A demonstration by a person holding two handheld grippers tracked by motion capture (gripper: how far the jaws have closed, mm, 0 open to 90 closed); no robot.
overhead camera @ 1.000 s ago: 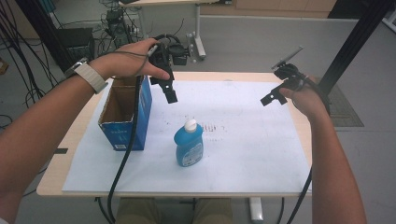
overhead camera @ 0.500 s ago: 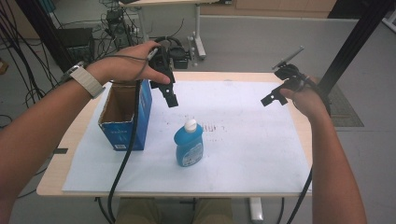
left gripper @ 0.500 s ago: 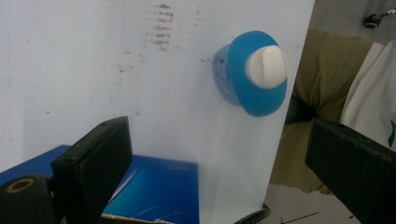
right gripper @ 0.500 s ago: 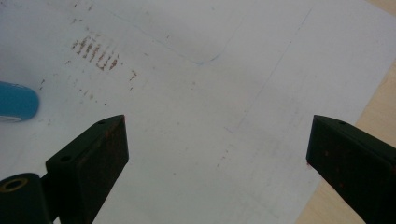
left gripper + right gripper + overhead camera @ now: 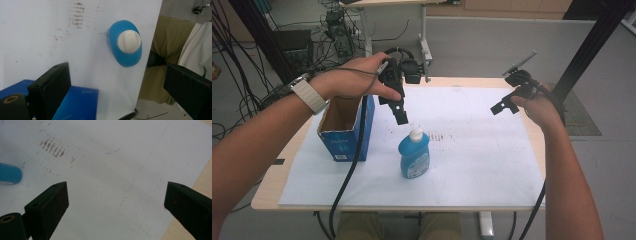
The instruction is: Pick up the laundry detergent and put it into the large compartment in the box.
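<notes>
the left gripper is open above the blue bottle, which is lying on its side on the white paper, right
Not quite: the blue bottle stands upright on the white paper, white cap up, as the high view shows. The left gripper is indeed open above it.

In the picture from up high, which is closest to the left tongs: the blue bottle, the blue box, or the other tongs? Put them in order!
Measured from the left tongs in the high view:
1. Blue bottle, standing just below the tongs' tips, white cap up.
2. Blue cardboard box, open-topped, off to the left on the paper.
3. Right tongs, far over at the table's right side.
</notes>
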